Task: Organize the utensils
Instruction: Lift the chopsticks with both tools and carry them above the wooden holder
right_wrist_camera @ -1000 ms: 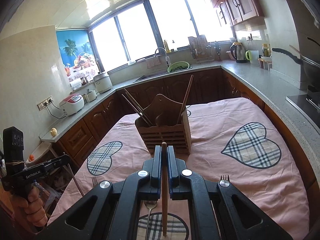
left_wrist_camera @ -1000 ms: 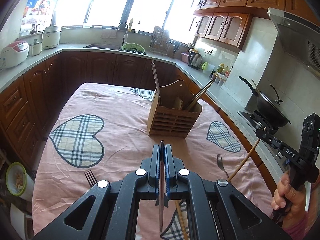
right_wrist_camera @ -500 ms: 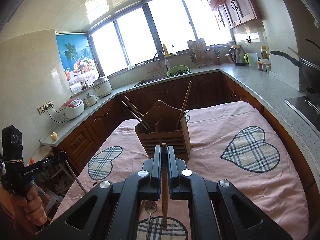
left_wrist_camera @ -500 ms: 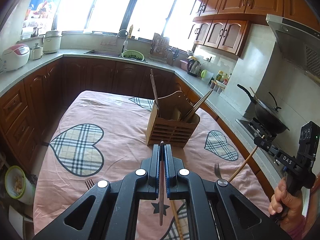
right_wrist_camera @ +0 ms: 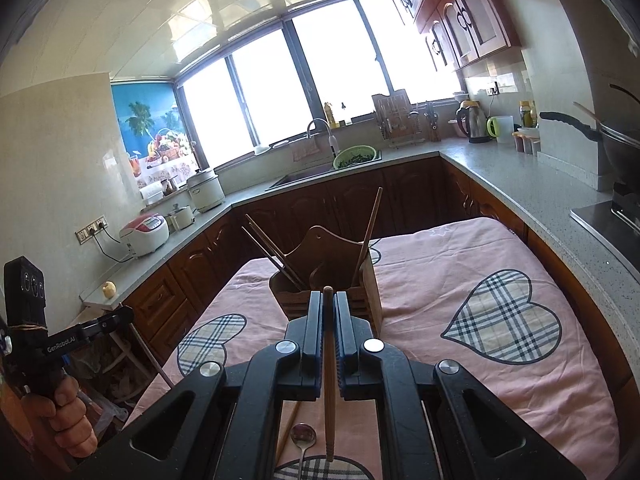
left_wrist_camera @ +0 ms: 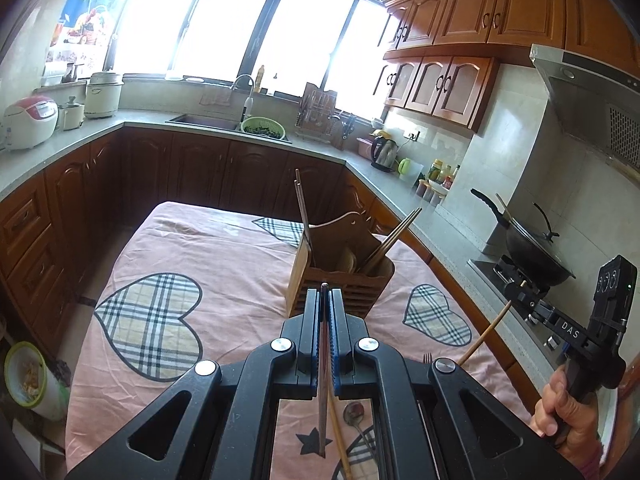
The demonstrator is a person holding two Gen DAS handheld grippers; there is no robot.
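Observation:
A wooden utensil holder (left_wrist_camera: pixel 340 280) (right_wrist_camera: pixel 332 276) with several chopsticks stands mid-table. My left gripper (left_wrist_camera: pixel 325 292) is shut on a dark chopstick (left_wrist_camera: pixel 322 400), held above the table in front of the holder. My right gripper (right_wrist_camera: pixel 328 294) is shut on a light wooden chopstick (right_wrist_camera: pixel 329 392), also raised near the holder. The right gripper also shows in the left wrist view (left_wrist_camera: pixel 516 286), the left gripper in the right wrist view (right_wrist_camera: pixel 124 314). A spoon (left_wrist_camera: pixel 354 412) (right_wrist_camera: pixel 303 436), a loose chopstick (left_wrist_camera: pixel 340 440) and a fork (left_wrist_camera: pixel 427 358) lie on the pink cloth.
The table has a pink cloth with plaid hearts (left_wrist_camera: pixel 152 320). Dark cabinets and grey counters surround it, with a sink (left_wrist_camera: pixel 204 124), a kettle (left_wrist_camera: pixel 384 154), rice cookers (left_wrist_camera: pixel 28 124) and a wok (left_wrist_camera: pixel 528 248) on the stove at the right.
Both grippers have risen and moved closer to the holder, each still holding its chopstick. The views tilted upward.

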